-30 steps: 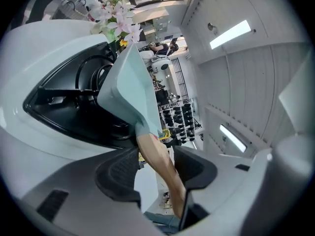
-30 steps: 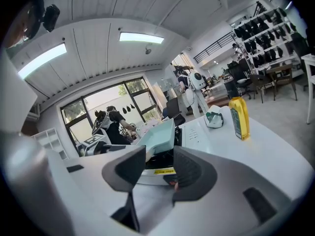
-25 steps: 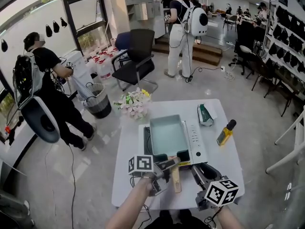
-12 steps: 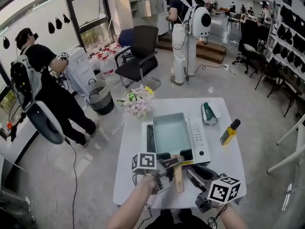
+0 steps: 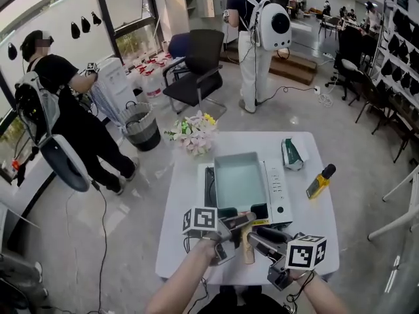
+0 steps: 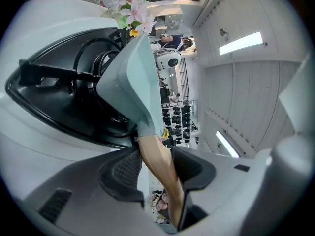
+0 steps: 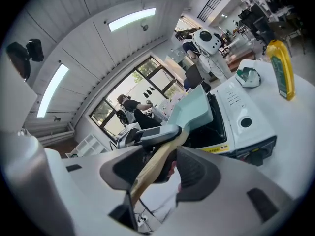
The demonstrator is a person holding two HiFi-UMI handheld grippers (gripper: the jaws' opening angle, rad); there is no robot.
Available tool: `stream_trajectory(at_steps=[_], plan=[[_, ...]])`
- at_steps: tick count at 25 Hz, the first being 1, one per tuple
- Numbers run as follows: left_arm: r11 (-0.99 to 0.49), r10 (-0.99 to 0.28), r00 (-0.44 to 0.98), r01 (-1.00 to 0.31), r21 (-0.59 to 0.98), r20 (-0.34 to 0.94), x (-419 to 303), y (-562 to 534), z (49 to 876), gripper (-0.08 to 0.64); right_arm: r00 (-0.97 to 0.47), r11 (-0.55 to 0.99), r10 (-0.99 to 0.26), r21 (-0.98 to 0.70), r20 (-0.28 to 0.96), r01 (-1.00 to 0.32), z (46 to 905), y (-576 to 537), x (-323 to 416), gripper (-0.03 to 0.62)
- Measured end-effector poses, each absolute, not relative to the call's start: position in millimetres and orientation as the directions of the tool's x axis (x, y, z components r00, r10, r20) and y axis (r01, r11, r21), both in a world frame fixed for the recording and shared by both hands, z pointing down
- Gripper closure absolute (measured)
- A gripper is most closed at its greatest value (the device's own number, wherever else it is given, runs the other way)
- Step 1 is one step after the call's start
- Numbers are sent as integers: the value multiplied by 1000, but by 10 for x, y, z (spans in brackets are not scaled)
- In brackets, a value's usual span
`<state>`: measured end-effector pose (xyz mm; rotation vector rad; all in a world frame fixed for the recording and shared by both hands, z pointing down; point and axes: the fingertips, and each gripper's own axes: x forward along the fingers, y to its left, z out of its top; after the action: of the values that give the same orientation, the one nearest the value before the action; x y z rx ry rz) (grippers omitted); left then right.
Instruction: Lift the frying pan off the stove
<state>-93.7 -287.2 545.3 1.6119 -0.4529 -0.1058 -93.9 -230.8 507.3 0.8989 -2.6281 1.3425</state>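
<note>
A pale green rectangular frying pan (image 5: 239, 178) sits on the white stove (image 5: 278, 188), its wooden handle (image 5: 246, 246) pointing toward me. My left gripper (image 5: 230, 231) comes at the handle from the left. In the left gripper view the handle (image 6: 158, 167) fills the gap of the left gripper (image 6: 156, 170), whose jaws are closing on it. My right gripper (image 5: 254, 239) reaches in from the right. In the right gripper view the handle (image 7: 156, 165) passes between the jaws of the right gripper (image 7: 162, 173). These jaws are opening, with a dark gap beside the right pad.
The white table (image 5: 180, 241) also holds an oil bottle (image 5: 319, 180), a green and white packet (image 5: 294, 152) and a flower bunch (image 5: 196, 133) at its far left corner. Beyond stand an office chair (image 5: 196, 70), a bin (image 5: 141, 126) and people with backpacks.
My right gripper has swung left from the table's front right to the pan handle. The left gripper stays at the handle. The pan rests on the stove as before.
</note>
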Motion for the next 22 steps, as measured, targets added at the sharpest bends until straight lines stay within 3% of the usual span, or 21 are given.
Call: stream_trajectory(at_steps=[14, 18, 22], plan=[[-28, -352, 915, -221, 975, 197, -943, -2910, 5478, 368, -902, 419, -306, -808, 305, -415, 5175, -2373, -1185, 342], [-24, -350, 915, -221, 975, 199, -939, -2895, 5450, 368, -918, 410, -253, -826, 306, -388, 5175, -2323, -1257, 347], [-23, -347, 916, -220, 975, 199, -910, -2889, 5446, 368, -916, 400, -244, -827, 318, -394, 5216, -2335, -1268, 395]])
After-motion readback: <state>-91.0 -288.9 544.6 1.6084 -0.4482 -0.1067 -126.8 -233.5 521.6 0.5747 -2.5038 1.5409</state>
